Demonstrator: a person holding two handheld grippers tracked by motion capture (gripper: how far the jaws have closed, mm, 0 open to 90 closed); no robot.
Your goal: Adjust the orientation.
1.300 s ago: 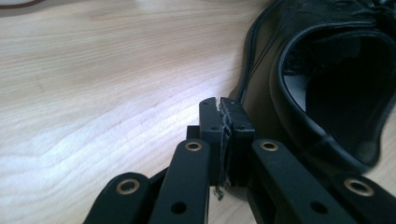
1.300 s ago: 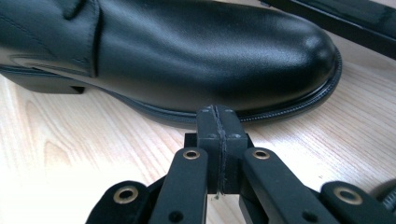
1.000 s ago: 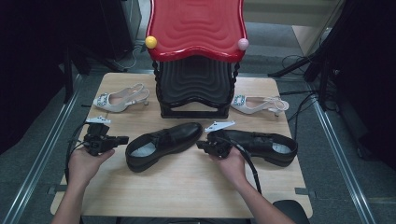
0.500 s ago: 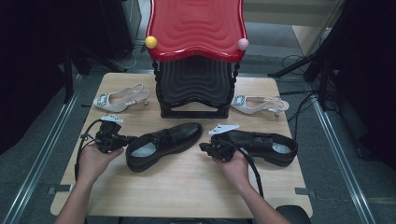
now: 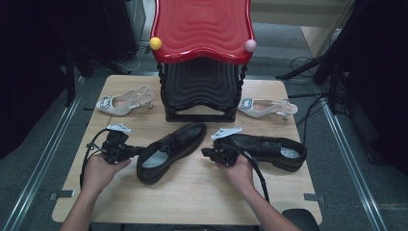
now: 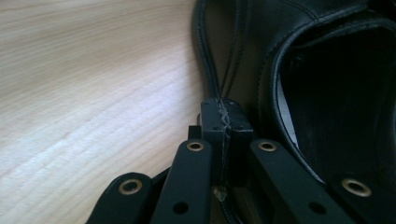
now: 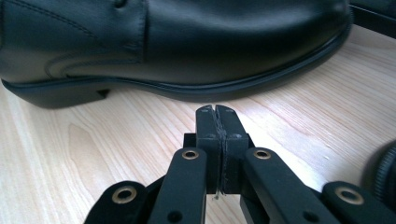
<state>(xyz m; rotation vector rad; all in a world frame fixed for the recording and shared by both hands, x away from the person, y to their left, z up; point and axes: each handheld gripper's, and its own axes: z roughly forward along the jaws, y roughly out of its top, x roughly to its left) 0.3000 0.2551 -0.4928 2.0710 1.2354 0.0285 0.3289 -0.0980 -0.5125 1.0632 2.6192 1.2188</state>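
Resting on pale woodgrain table (image 5: 192, 192) — glossy black leather shoe (image 5: 169, 151); left gripper (image 6: 223, 109) and right gripper (image 7: 216, 114) level, jaws closed, empty.

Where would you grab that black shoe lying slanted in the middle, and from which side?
Probably by the collar around the opening of the slanted shoe, near its heel. That rim is thin enough for the left tongs, shut now beside it, to pinch once opened. Come from the person's left: the heel end points that way and the opening faces up.

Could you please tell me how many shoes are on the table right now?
4: a black shoe front centre, another black shoe front right, and pale heeled shoes back left and back right.
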